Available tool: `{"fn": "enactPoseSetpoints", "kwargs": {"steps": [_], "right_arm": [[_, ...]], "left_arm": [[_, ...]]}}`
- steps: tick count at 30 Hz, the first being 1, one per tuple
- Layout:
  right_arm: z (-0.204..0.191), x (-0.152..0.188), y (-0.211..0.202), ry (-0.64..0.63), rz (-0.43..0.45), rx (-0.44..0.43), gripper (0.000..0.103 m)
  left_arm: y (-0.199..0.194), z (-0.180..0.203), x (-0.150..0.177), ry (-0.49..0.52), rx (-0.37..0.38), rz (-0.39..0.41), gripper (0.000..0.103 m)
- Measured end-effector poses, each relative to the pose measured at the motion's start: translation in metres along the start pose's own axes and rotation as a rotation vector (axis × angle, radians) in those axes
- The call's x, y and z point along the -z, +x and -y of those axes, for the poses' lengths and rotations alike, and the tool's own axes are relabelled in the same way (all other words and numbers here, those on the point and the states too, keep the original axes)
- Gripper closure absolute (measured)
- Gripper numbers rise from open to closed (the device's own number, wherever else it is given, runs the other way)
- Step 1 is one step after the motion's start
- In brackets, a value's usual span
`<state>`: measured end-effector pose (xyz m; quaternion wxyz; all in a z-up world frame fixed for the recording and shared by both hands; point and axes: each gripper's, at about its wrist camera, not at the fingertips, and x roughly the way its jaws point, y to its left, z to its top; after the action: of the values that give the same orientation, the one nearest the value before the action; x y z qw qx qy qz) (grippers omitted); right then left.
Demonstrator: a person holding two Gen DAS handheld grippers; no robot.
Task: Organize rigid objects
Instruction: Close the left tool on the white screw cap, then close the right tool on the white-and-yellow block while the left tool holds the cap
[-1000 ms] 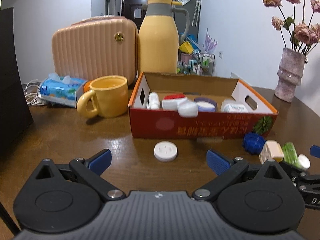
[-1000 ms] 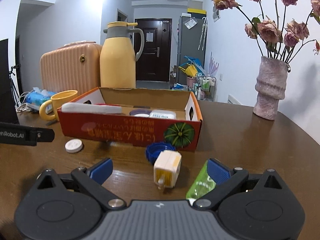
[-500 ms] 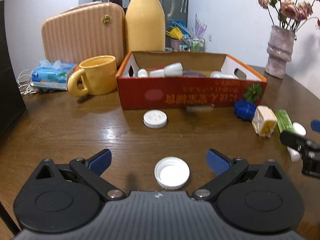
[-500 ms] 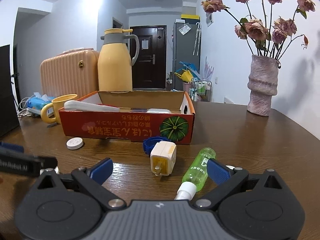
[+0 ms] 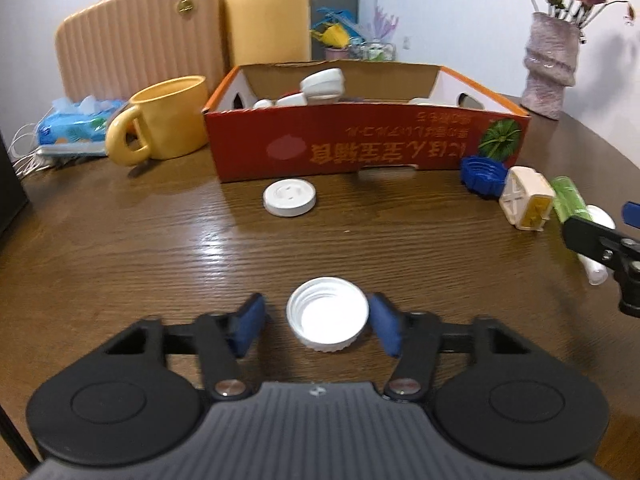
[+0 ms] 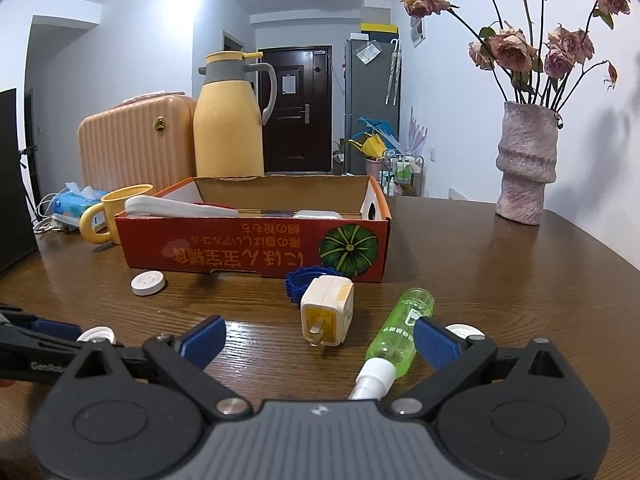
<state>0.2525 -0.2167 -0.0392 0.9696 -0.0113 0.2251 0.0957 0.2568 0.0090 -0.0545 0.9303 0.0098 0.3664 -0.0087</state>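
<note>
cap point(image 5: 327, 319) bracketed by left gripper point(image 5: 318, 325), jaws apart | light, stiff, slick; rim to be pinched | right gripper point(image 6: 320, 343) open over bottle point(image 6: 401, 328)

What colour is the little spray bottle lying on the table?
Clear green plastic spray bottle with a white nozzle; right wrist view shows it best.

Bare wooden table point(image 5: 120, 248) fills the left and centre of the left wrist view, an open lane up to the red cardboard box point(image 5: 360, 148) across the upper middle. Only 1 white disc point(image 5: 289, 198) lies in that lane, just before the box. At the right edge, a blue cap point(image 5: 482, 172), charger plug point(image 5: 526, 199) and green bottle point(image 5: 570, 200) crowd together. The yellow mug point(image 5: 168, 120) blocks the box's left flank.
</note>
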Motion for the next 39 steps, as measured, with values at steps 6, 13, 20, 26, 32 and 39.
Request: {"fn": "enactPoseSetpoints", "kwargs": {"steps": [6,13,20,26,32,39], "right_arm": [[-0.001,0.001,0.001,0.000,-0.002,-0.007,0.003],[-0.002,0.001,0.002,0.001,-0.003,-0.006,0.003],[-0.004,0.001,0.007,-0.008,-0.008,0.013,0.003],[-0.006,-0.003,0.015,-0.016,-0.012,0.024,0.003],[-0.009,-0.009,0.032,-0.021,-0.035,0.034,0.004],[-0.007,-0.017,0.057,-0.001,-0.052,0.065,0.013]], "left_arm": [[-0.004,0.001,-0.001,0.004,0.017,0.025,0.062],[-0.016,-0.008,-0.008,-0.018,0.000,0.096,0.062],[-0.020,-0.029,-0.014,-0.066,-0.036,0.133,0.062],[-0.020,-0.050,-0.017,-0.102,-0.077,0.144,0.062],[-0.023,-0.066,-0.018,-0.127,-0.096,0.151,0.062],[-0.025,-0.076,-0.018,-0.146,-0.103,0.158,0.062]]}}
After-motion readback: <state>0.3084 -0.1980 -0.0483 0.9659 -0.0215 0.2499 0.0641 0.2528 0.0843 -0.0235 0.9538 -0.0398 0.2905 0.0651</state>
